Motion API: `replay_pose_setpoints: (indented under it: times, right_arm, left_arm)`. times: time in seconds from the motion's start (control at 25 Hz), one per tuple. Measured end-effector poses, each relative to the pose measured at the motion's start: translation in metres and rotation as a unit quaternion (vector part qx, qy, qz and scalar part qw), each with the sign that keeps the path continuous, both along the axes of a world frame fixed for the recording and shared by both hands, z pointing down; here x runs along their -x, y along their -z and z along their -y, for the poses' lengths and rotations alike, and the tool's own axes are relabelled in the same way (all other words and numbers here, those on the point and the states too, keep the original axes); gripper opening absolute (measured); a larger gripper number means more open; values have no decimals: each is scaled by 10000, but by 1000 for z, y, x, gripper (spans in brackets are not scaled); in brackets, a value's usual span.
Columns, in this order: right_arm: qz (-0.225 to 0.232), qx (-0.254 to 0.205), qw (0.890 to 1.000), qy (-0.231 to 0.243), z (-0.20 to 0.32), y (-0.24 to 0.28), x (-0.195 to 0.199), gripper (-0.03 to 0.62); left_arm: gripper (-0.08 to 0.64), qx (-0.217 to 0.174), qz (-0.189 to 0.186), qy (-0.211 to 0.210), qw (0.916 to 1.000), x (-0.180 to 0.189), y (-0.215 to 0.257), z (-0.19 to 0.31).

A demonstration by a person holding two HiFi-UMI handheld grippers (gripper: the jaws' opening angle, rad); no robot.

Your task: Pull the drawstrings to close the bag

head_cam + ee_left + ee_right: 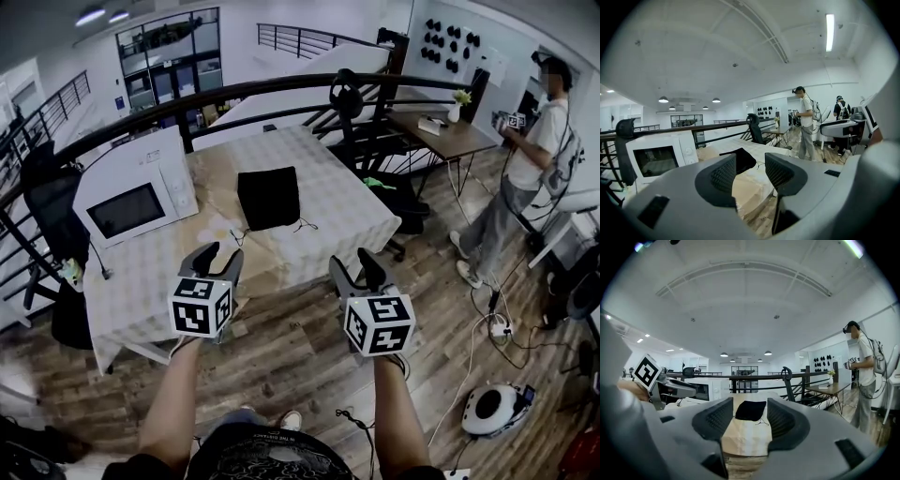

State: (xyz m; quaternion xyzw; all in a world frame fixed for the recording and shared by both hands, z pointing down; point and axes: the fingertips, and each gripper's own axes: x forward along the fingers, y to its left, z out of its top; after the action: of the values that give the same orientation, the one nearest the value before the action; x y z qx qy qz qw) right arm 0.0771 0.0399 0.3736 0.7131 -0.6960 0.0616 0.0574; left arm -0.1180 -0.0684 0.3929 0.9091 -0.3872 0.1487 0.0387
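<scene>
Your left gripper (218, 255) and right gripper (356, 267) gape empty; bag (268, 197) lies ahead. Reach in, pinch its drawstrings (305, 225).

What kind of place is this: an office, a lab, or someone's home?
Probably an open-plan office or lab on an upper level: a black railing runs behind the table, a wooden desk stands off to one side, and a black office chair sits nearby.

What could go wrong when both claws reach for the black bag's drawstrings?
1. The drawstrings are thin and lie flat on the table, so the open right claw may close on nothing.
2. Nothing pins the black bag, so an uneven pull may drag it toward the microwave.
</scene>
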Motion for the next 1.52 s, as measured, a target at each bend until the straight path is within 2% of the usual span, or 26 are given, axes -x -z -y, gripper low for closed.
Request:
replay_pose_setpoints:
  times: [0.48,0.68,1.12,1.52]
  right_arm:
    - [-93,12,9999,86,53,-4,-21,218]
    - [-167,32,9996,207,102,-5,-31,218]
    - [-38,116,9994,334,219,-4,-53,218]
    - [-102,215,9989,409,311,6,-46,218]
  left_arm:
    - [213,62,-144,54,9999,-25,-11,53]
    - [213,41,-241,127,9996,-39,-9,98]
    - [213,89,-136,165,9997,-61,-8,211]
    - [213,197,-326,293,9988,-48,-10,294]
